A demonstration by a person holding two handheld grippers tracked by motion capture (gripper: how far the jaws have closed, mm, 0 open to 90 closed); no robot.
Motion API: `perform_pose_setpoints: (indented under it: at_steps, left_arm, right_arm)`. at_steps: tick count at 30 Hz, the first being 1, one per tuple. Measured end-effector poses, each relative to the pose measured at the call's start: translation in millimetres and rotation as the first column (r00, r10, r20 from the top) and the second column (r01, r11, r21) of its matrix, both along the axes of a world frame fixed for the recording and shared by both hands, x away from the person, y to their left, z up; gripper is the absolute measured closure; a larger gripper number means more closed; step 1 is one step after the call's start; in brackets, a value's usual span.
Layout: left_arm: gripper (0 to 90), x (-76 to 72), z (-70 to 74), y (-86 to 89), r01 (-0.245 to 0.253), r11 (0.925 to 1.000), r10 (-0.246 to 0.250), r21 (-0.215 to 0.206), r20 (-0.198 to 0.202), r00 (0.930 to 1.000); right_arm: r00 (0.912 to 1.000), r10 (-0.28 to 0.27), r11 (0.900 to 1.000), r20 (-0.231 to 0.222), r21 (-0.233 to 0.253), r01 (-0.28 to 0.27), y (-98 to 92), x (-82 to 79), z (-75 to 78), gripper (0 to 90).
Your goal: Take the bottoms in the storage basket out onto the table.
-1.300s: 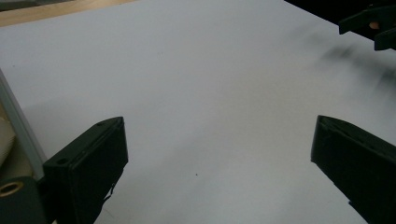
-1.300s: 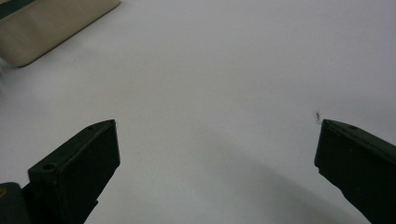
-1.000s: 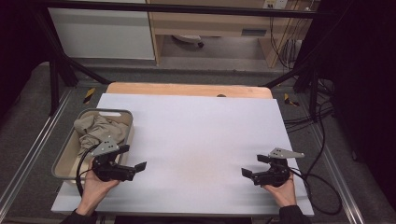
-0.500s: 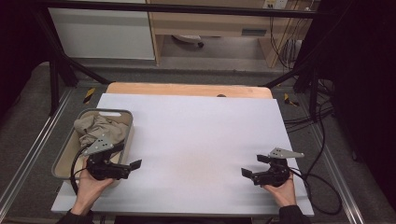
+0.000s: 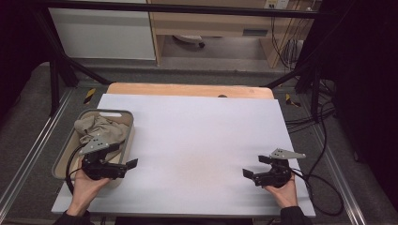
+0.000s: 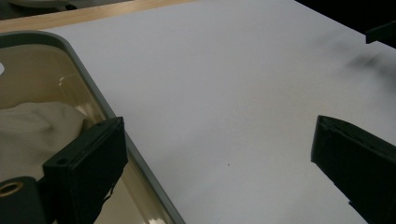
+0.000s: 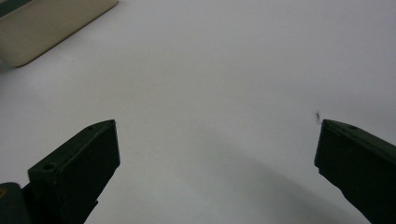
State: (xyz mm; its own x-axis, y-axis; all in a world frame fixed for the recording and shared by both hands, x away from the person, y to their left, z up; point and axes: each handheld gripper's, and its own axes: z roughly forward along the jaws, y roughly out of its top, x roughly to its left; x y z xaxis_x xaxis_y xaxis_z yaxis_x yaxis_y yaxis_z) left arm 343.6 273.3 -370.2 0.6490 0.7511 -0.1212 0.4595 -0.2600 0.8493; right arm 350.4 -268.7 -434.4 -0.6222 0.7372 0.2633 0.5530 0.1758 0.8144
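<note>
White sheeting covers the table (image 5: 197,140), whose wooden far edge shows at 12 o'clock in the high view, with grey floor and dark frame rails around it.

Near edge, 7 o'clock: the person's left hand (image 5: 84,187) holds the left claw (image 5: 119,165), which hangs over the near right rim of a grey-rimmed beige bin (image 5: 63,159). Its jaws are spread wide and hold nothing. In the left gripper view the left claw (image 6: 219,163) straddles the bin (image 6: 93,93) rim: one jaw sits over the bin's inside, the other over bare white table (image 6: 224,84).

Near edge, 5 o'clock: the right hand (image 5: 281,190) holds the right claw (image 5: 253,174) just above the sheet, pointing toward 9 o'clock, jaws likewise spread and empty. In the right gripper view the right claw (image 7: 217,158) frames bare table (image 7: 210,70), with a beige corner of the bin (image 7: 51,23) at 11 o'clock. A black cable (image 5: 324,197) trails from this claw toward the table's right edge.

Farther, 9 o'clock: a crumpled beige cloth (image 5: 101,129) lies in the far half of the bin, just beyond the left claw and apart from it. In the left gripper view the cloth (image 6: 32,135) shows pale and ribbed beside the inner jaw; whether they touch cannot be told.

Background, 12 o'clock: a white cabinet (image 5: 103,33) and a wooden shelf unit (image 5: 211,23) stand beyond the table.
</note>
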Motion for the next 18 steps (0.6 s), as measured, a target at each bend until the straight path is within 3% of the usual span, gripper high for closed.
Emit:
perform_pose_setpoints:
  at_steps: [18]
  left_arm:
    - [3.4,2.0,5.9,10.3,-0.030,0.9995,0.030,0.007,-0.006,0.9995]
  right_arm:
    - [1.0000,-0.001,1.000,-0.001,-0.007,0.001,0.0,-0.1,0.0,0.6]
